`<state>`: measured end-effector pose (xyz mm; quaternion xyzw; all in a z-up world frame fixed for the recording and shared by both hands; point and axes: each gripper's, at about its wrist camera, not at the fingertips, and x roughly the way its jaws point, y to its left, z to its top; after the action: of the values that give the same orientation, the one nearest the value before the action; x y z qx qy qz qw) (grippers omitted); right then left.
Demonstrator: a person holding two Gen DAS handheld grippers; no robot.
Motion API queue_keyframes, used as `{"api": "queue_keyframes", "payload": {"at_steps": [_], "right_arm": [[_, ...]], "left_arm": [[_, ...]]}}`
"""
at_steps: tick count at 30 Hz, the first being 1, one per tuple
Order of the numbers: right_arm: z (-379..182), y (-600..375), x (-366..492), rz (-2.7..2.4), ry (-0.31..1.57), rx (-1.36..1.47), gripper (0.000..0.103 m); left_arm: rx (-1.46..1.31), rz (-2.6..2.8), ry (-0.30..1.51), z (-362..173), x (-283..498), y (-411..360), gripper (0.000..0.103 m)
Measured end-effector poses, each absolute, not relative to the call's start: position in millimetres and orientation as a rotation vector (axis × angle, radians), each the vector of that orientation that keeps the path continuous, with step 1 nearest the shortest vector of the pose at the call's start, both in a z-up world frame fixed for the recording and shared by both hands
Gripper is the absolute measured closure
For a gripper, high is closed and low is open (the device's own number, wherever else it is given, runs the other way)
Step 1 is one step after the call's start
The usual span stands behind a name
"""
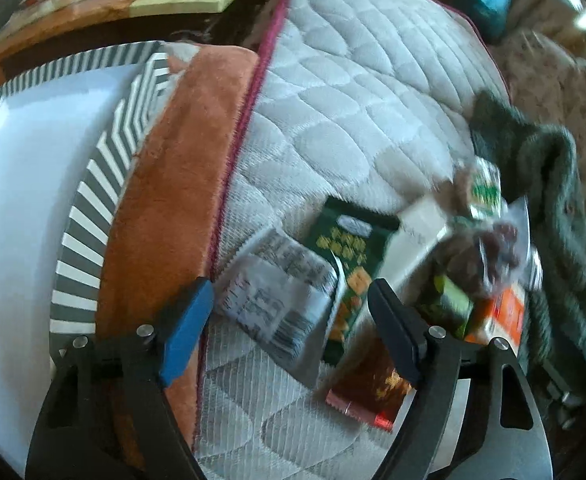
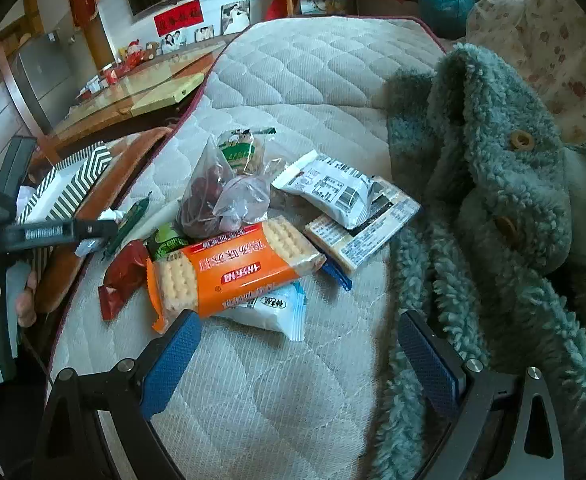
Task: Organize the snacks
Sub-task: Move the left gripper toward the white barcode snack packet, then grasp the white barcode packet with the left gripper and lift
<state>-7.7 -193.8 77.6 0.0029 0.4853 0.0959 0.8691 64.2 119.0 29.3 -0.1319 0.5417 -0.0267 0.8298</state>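
Left hand-held gripper [image 1: 291, 320]: jaws apart, nothing pressed between them; a grey-and-white printed snack packet [image 1: 277, 300] and a dark green cracker packet [image 1: 347, 268] lie on the mattress between and just beyond the fingers.
Beside its left finger: an orange plush cushion [image 1: 165, 200], then a white box with a black-and-white striped rim [image 1: 81, 208].
Beside its right finger: a red-brown wrapper [image 1: 369, 392] on the mattress.
Right hand-held gripper [image 2: 297, 354]: jaws wide apart, empty, above bare quilted mattress [image 2: 301, 80].
Just ahead of its left finger: an orange soda-cracker pack [image 2: 237, 268], lying over a white-and-blue packet [image 2: 269, 312].
Further ahead: a clear bag of red dates [image 2: 209, 196], a white barcoded packet [image 2: 333, 188], a beige biscuit pack [image 2: 373, 232].
To its right: a teal fleece coat [image 2: 493, 184].
Far left in the right wrist view: a person's hand [image 2: 21, 296].
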Motion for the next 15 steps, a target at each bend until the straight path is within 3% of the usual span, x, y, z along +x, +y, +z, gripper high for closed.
{"api": "queue_keyframes", "payload": {"at_steps": [8,10,12,15], "right_arm": [[74,-192,-7,0.208,1.026,0.008,0.004],[73,-193,-7,0.208,1.033,0.010,0.004],[72,-193,-7,0.210,1.037,0.009,0.004],[71,-194,-6,0.210,1.044,0.006,0.004]], "left_arm": [[-0.280,-0.025,1.187,24,73,113,0.023],[-0.286,-0.048,1.194,20,75,108,0.026],[-0.284,-0.088,1.190,21,71,103,0.037],[-0.238,-0.230,1.227,21,58,85,0.041]]}}
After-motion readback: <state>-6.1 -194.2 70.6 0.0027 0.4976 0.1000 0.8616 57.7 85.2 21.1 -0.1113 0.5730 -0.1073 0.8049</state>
